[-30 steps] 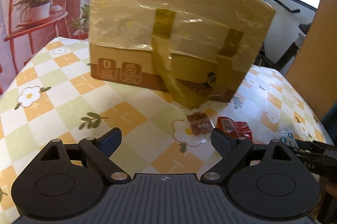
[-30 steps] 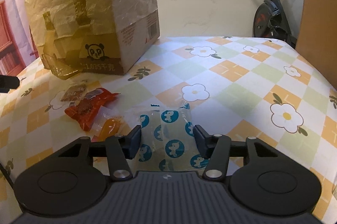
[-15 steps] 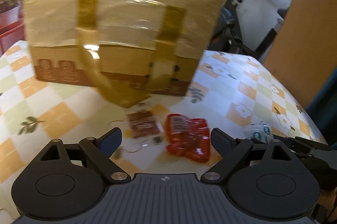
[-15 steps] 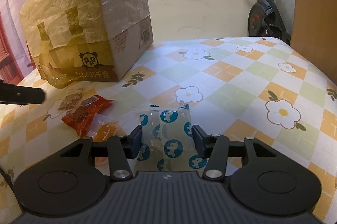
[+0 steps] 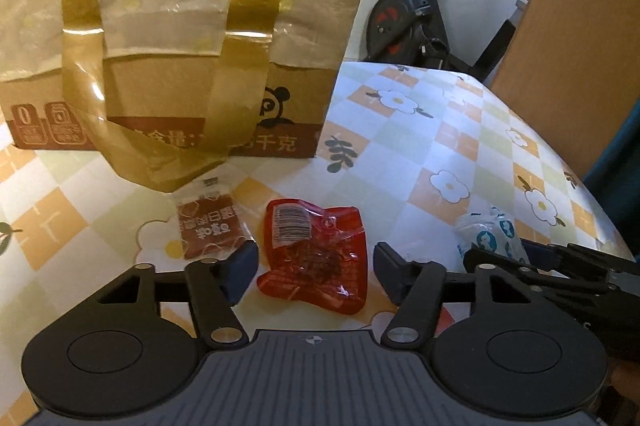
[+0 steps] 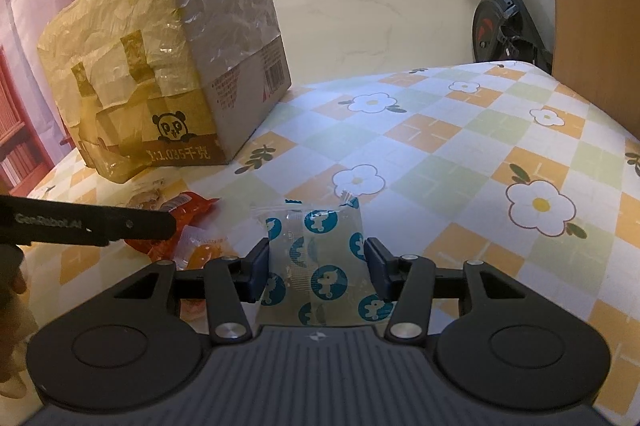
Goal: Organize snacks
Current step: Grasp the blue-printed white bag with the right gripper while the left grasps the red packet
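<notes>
The left claw (image 5: 316, 268) has slid right from the cardboard box (image 5: 168, 25) to straddle the red snack packet (image 5: 316, 258) on the table (image 5: 460, 145); its jaws have just been closing, pads not yet touching the packet. The right claw (image 6: 316, 268) stays put, clenched on the blue-spotted packet (image 6: 320, 266); a brown packet (image 5: 210, 226) lies beside the red one.

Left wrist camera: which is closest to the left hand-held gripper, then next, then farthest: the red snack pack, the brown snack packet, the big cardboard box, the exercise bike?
1. Red snack pack: between the fingers of the left hand-held gripper, which have just been closing.
2. Brown snack packet: just beyond the left finger.
3. Cardboard box: farther back, left.
4. Exercise bike: beyond the table, right.
</notes>
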`<state>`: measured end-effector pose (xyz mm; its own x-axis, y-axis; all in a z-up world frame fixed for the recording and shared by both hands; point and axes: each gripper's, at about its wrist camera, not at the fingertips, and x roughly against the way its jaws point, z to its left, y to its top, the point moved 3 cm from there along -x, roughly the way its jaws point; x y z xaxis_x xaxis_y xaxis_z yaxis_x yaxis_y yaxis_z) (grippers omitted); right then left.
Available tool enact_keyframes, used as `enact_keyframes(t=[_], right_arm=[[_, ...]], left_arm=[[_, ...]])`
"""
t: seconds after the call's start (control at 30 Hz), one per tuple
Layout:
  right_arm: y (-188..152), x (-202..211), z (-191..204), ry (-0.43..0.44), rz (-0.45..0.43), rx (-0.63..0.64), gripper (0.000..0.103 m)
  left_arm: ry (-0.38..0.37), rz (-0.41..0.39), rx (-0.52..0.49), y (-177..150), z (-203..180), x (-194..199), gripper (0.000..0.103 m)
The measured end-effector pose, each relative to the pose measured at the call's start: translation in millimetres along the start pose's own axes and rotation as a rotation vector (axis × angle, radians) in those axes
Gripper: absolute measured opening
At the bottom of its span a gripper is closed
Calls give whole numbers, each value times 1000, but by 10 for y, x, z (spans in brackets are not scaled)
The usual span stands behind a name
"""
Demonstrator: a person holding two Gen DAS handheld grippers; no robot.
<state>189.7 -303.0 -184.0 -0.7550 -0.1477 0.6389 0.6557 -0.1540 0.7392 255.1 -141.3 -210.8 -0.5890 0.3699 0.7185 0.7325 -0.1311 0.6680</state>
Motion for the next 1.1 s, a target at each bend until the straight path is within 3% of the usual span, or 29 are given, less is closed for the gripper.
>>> enact_keyframes(t=[0.67, 0.87, 1.1], right_arm=[[9, 10, -42, 26, -4, -39, 52], [8, 10, -44, 28, -5, -41, 52], [11, 19, -62, 42, -8, -62, 52]], left_arm=[[84, -12, -147, -7, -217, -220, 65], [54, -20, -104, -46, -150, -118, 51], [46, -56, -84, -120, -96, 87, 50]])
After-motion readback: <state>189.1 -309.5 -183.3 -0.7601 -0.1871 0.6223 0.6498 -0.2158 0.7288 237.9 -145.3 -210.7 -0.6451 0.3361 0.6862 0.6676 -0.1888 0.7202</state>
